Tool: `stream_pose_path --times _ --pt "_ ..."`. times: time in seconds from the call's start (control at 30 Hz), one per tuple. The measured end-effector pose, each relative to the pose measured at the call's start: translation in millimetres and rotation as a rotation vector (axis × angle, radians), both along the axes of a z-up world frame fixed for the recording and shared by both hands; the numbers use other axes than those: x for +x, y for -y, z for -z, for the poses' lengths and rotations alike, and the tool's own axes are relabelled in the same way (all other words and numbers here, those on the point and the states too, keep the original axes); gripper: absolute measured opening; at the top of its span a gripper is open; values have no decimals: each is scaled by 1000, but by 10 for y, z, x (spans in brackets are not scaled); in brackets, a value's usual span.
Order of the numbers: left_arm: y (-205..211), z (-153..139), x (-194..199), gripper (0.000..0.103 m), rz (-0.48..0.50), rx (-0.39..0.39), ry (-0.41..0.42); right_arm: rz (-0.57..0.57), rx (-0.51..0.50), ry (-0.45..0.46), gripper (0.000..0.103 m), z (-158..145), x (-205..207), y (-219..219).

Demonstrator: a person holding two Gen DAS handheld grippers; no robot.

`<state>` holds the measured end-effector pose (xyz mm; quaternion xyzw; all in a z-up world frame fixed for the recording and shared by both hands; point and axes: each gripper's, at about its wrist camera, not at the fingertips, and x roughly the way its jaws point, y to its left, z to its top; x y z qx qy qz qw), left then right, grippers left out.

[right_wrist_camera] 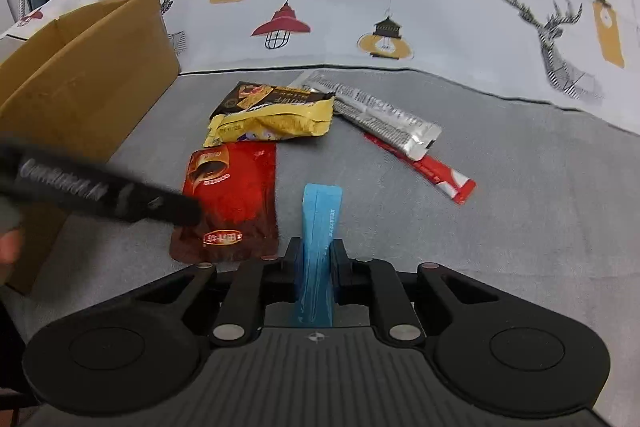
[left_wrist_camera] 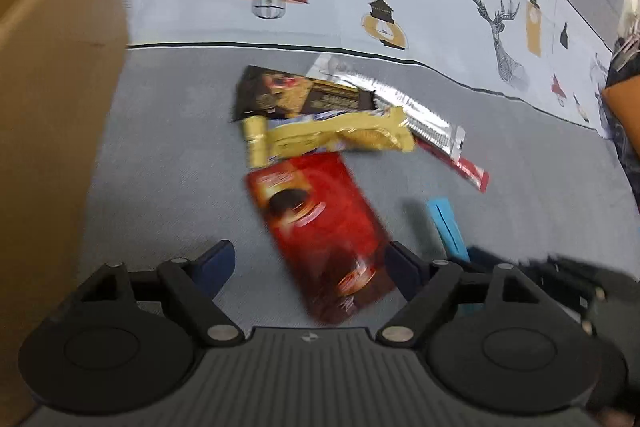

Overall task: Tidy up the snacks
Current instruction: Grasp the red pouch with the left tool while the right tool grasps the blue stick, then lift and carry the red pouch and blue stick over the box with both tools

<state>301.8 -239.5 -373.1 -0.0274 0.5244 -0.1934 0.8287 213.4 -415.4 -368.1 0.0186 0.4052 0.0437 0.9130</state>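
Right gripper (right_wrist_camera: 316, 259) pinches my blue packet (right_wrist_camera: 318, 227), left gripper (left_wrist_camera: 308, 263) gapes over red pouch (left_wrist_camera: 320, 227); nothing seen boxed in cardboard box (right_wrist_camera: 80, 75).

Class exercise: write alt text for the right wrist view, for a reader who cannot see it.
The right gripper is shut on a blue packet over a grey cloth. Ahead lie a red pouch, yellow, silver and red packets; a cardboard box stands left.

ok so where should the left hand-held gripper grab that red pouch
Take the red pouch across its short width near the dark bottom end, coming straight down from above. It lies flat, and the open left hand-held gripper already straddles that end; the top edge touches the yellow packet.
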Motion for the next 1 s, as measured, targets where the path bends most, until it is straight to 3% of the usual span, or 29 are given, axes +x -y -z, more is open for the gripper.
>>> stream_pose_path --times 0.07,0.1,0.17,0.27,0.37,0.4,0.47,0.53,0.8,0.9,1.0 --pt "160 116 126 90 4 6 -34 29 -4 0 16 21 12 67" --pt "251 127 158 97 1 25 -13 44 -7 -6 16 42 29 111" --pt "437 150 207 96 18 104 15 59 -14 -11 16 85 77 163" --pt "556 139 186 74 35 206 89 82 -16 -23 16 146 156 245" --pt "475 121 169 65 56 183 100 79 -5 -20 22 165 195 248" --pt "431 122 161 63 68 171 101 76 10 -24 28 169 215 246" --pt "351 121 123 61 89 167 108 59 66 -29 59 166 238 243" --pt "307 111 91 59 110 183 111 46 66 -35 64 169 254 198" --pt "61 77 -89 58 135 209 82 44 39 -31 61 175 233 153" --pt "26 95 -144 67 143 215 72 68 13 -31 48 173 220 144" --pt "50 111 -164 66 113 223 76 75 -5 -30 28 171 200 138"
